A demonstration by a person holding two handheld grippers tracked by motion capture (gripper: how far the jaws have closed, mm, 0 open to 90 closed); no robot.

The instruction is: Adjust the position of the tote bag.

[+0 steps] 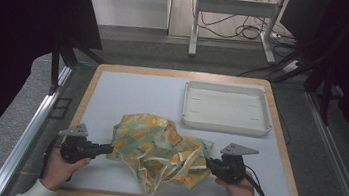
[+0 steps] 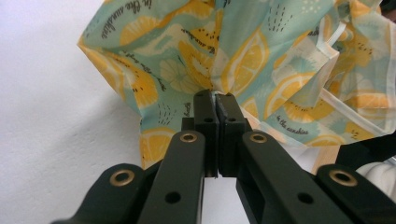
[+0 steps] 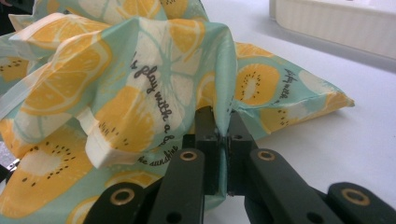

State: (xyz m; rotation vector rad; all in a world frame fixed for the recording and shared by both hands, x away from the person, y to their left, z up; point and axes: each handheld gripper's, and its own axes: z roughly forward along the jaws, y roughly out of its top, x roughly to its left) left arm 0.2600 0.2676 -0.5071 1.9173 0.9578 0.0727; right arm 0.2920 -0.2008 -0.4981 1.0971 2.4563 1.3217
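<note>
A crumpled cloth [image 1: 156, 148] printed with orange slices on pale green lies on the near half of the white table [image 1: 133, 93], its cream straps trailing toward the front edge. My left gripper [image 1: 108, 148] pinches the cloth's left edge, and in the left gripper view the jaws are pressed together on a fold of the cloth [image 2: 224, 51]. At the cloth's right edge my right gripper [image 1: 208, 161] is shut on the fabric too. The right gripper view has a ridge of cloth [image 3: 154, 79] caught between the closed jaws. A hand holds each gripper from below.
A shallow white tray [image 1: 227, 108] sits on the table at the back right, seen also as the tray [image 3: 336, 21] in the right gripper view. Beyond the table stand a metal frame's legs [image 1: 196, 25] and cables on the floor.
</note>
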